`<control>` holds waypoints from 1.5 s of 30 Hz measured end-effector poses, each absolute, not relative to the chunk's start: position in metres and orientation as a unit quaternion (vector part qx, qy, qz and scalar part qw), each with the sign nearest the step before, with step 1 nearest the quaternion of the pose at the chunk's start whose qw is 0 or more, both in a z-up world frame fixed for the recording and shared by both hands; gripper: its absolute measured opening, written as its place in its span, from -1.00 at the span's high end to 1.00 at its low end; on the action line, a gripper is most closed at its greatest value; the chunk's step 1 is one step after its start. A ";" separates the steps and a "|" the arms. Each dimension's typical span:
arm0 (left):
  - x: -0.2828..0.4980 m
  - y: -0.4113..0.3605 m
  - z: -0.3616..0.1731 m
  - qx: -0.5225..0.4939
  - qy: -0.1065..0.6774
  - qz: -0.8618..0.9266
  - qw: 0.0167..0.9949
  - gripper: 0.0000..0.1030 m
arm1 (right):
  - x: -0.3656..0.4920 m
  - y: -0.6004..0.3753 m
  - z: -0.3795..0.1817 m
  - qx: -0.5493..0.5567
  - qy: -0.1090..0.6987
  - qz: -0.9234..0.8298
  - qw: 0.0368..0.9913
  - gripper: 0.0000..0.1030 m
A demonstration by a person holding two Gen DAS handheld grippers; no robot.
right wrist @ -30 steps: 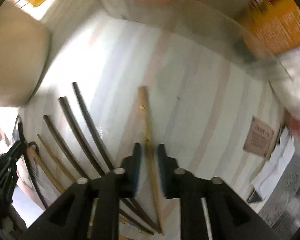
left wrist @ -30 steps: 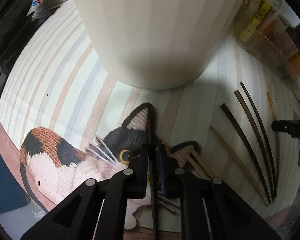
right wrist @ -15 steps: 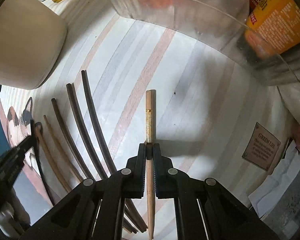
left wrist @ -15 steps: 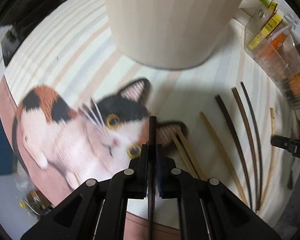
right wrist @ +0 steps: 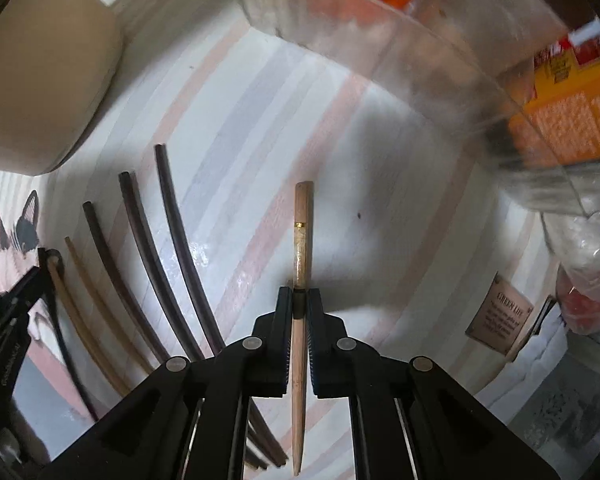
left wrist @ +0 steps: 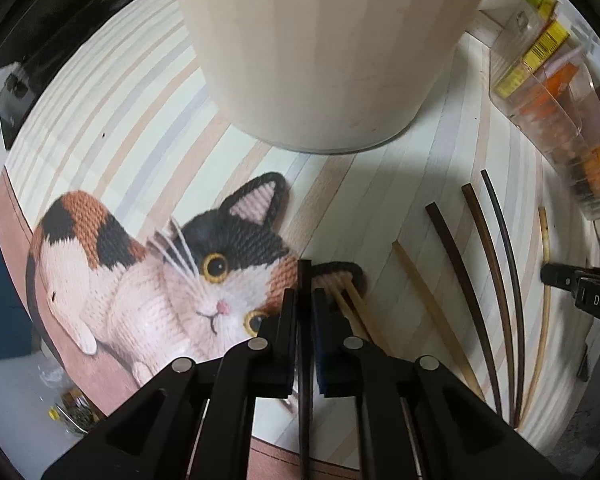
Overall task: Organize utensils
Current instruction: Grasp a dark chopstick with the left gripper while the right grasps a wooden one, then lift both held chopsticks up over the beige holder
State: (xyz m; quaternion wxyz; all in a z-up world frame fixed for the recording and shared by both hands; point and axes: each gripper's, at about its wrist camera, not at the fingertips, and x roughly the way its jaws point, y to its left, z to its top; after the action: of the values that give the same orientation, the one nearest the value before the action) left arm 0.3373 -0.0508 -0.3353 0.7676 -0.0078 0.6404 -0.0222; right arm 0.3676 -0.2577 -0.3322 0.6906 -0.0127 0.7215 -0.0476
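My left gripper (left wrist: 303, 294) is shut on a dark chopstick (left wrist: 303, 276) over the cat-shaped mat (left wrist: 148, 280). The stick runs back between the fingers. My right gripper (right wrist: 299, 300) is shut on a light wooden chopstick (right wrist: 302, 224) with a small gold band, over the striped cloth. Between the two lie three dark chopsticks (right wrist: 172, 240) and a light one (right wrist: 86, 304). A light pair (left wrist: 350, 300) rests by the cat's ear. The cream cylindrical holder (left wrist: 324, 52) stands just beyond the left gripper, and its mouth is out of view.
A clear plastic bin (right wrist: 420, 48) with orange and yellow packets borders the far right of the cloth. A small brown card (right wrist: 500, 316) and plastic bags (right wrist: 584, 264) lie to the right. The striped cloth's (left wrist: 100, 120) front edge runs under both grippers.
Both grippers closed: the left on the dark chopstick, the right on the light one that lay between its open fingers. Both views shifted and rolled a little.
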 end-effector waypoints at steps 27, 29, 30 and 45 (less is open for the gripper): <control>0.244 -0.016 -0.193 -0.045 0.503 -0.030 0.863 0.92 | 0.287 -0.247 -0.219 0.067 0.551 -0.002 0.832 0.88; 0.242 -0.015 -0.183 -0.048 0.494 -0.031 0.868 0.92 | 0.283 -0.244 -0.211 0.069 0.540 0.005 0.839 0.88; 0.241 -0.014 -0.178 -0.048 0.488 -0.031 0.871 0.92 | 0.284 -0.242 -0.209 0.069 0.535 0.008 0.842 0.88; 0.248 -0.010 -0.083 -0.057 0.383 -0.040 0.921 0.93 | 0.308 -0.228 -0.099 0.072 0.427 0.047 0.900 0.88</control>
State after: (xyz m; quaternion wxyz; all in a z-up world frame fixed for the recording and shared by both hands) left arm 0.2482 -0.0097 -0.0829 0.9210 -0.0574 0.3832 -0.0399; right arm 0.3076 -0.2279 -0.0994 0.9003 0.0717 0.4269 0.0468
